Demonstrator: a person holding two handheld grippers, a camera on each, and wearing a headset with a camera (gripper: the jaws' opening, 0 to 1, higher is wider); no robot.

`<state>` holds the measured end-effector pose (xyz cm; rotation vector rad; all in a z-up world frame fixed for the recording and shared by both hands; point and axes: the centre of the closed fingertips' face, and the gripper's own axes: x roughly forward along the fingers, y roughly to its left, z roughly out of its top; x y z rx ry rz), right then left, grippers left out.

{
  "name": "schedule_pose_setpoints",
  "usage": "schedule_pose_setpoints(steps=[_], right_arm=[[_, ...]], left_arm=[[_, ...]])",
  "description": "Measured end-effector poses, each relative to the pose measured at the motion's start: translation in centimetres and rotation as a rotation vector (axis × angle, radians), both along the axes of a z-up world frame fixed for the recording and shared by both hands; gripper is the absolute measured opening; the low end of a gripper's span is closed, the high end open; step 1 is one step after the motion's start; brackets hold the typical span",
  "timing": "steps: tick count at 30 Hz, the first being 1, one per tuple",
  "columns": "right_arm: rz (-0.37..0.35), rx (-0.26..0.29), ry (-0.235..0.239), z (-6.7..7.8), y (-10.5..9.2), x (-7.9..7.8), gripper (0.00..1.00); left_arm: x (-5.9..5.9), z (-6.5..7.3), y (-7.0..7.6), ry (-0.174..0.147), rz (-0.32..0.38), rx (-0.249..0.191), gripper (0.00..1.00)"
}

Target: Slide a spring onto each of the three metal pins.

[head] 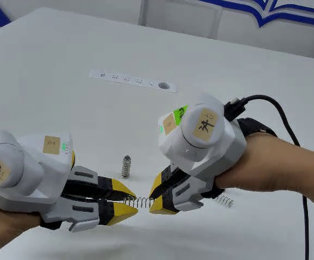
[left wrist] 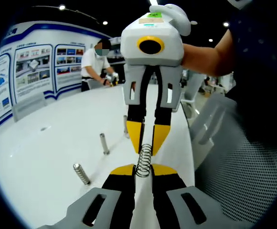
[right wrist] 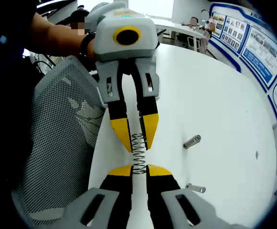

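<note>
A thin wire spring point(head: 142, 202) stretches between my two grippers just above the white table. My left gripper point(head: 135, 202) is shut on its left end and my right gripper point(head: 152, 200) is shut on its right end. In the left gripper view the spring point(left wrist: 144, 160) runs from my own jaws up to the right gripper point(left wrist: 148, 138). In the right gripper view the spring point(right wrist: 138, 152) runs up to the left gripper point(right wrist: 138, 136). Behind the grippers a pin with a spring on it point(head: 126, 166) stands upright. A bare pin point(left wrist: 103, 143) stands near that sprung pin point(left wrist: 81, 173). A loose spring point(head: 225, 201) lies under my right hand.
A white power strip point(head: 132, 79) lies further back on the table point(head: 48, 65). A black cable point(head: 287, 130) trails from the right gripper. A grey mesh chair point(right wrist: 62, 129) stands off the table's near edge. A person point(left wrist: 95, 62) stands at the far end of the room.
</note>
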<state>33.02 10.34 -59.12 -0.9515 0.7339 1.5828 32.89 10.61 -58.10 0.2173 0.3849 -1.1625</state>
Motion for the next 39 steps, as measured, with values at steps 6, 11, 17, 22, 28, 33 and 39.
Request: schedule_pose_setpoints(steps=[6,11,17,22,28,33,39], right_arm=[[0.001,0.005,0.000,0.1,-0.1,0.0,0.12],[-0.009,0.008,0.012,0.2,-0.2,-0.1,0.12],[-0.015,-0.004,0.021,-0.2,-0.4,-0.1,0.13],[-0.015,-0.001,0.025,-0.3,-0.4,-0.2,0.13],[-0.012,0.017,0.014,0.4,-0.1,-0.1,0.12],[-0.020,0.055,0.015,1.6,0.6,-0.1,0.12],[-0.009,0.087,0.012,2.6,1.5,-0.4,0.12]], left_arm=[[-0.1,0.2,-0.1,0.000,-0.010,-0.008,0.11],[-0.3,0.5,-0.2,0.004,-0.019,-0.019,0.10],[-0.4,1.2,-0.2,0.002,-0.023,-0.042,0.10],[-0.4,1.6,-0.2,0.004,-0.020,-0.069,0.10],[-0.4,1.1,0.0,0.012,-0.013,-0.057,0.10],[-0.4,0.6,0.1,0.022,-0.010,-0.044,0.10],[-0.4,0.3,0.0,0.030,-0.014,-0.032,0.10]])
